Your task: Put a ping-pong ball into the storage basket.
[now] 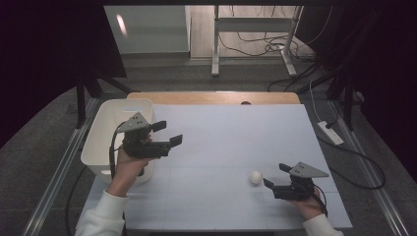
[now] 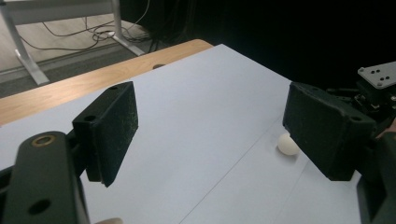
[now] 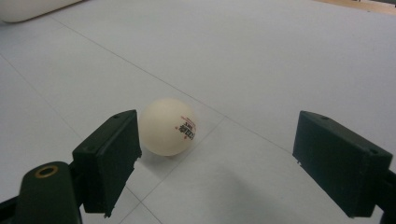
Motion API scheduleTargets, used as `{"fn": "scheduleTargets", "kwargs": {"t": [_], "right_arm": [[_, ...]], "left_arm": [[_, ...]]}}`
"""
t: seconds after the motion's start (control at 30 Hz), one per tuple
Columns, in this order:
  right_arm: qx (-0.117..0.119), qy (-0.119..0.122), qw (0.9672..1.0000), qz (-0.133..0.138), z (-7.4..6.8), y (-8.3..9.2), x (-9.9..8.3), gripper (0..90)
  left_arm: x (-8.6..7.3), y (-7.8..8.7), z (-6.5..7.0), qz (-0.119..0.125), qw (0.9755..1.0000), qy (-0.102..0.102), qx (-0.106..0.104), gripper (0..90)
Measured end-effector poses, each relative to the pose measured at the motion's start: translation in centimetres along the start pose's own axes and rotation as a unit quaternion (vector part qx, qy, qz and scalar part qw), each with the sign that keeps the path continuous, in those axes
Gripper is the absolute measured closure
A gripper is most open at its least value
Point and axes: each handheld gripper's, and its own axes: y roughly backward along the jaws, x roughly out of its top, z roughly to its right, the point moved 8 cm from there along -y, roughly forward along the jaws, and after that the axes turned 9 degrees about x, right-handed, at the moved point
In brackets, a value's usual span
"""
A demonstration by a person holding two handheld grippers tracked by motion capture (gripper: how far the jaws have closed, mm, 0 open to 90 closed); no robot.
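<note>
Holding my right gripper low over the white sheet near the front right corner, I keep its jaws spread wide, with nothing gripped. A white ping-pong ball rests on the sheet just ahead of them; in the right gripper view the ball sits just beside one pad, red print facing me, though I cannot tell whether it touches. My left gripper hangs above the sheet beside the white bin at the left edge, jaws released and empty. Through the left gripper view the ball lies well off, beside my right gripper.
</note>
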Motion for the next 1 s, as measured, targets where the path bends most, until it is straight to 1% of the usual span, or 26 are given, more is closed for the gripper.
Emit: {"fn": "scheduleTargets", "kwargs": {"t": [0.13, 0.23, 0.53, 0.67, 1.0], "right_arm": [[0.001, 0.001, 1.0000, 0.000, 0.0, 0.0, 0.0, 14.7], [0.002, 0.000, 1.0000, 0.001, 0.0, 0.0, 0.0, 14.8], [0.000, -0.003, 1.0000, 0.005, 0.2, 0.1, 0.0, 14.9], [0.000, -0.003, 1.0000, 0.004, 0.2, 0.1, 0.0, 14.9], [-0.003, -0.004, 1.0000, 0.006, 0.3, 0.3, 0.1, 14.9]], "left_arm": [[-0.2, -0.6, 0.6, -0.003, 1.0000, 0.001, -0.006, 18.9], [-0.5, -1.0, 1.0, -0.010, 0.9999, 0.002, -0.008, 17.9], [-1.3, -1.8, 1.9, -0.018, 0.9996, 0.007, -0.020, 16.2], [-1.6, -2.2, 2.3, -0.021, 0.9994, 0.010, -0.024, 15.4], [-2.3, -3.0, 2.9, -0.032, 0.9989, 0.011, -0.031, 14.4]]}}
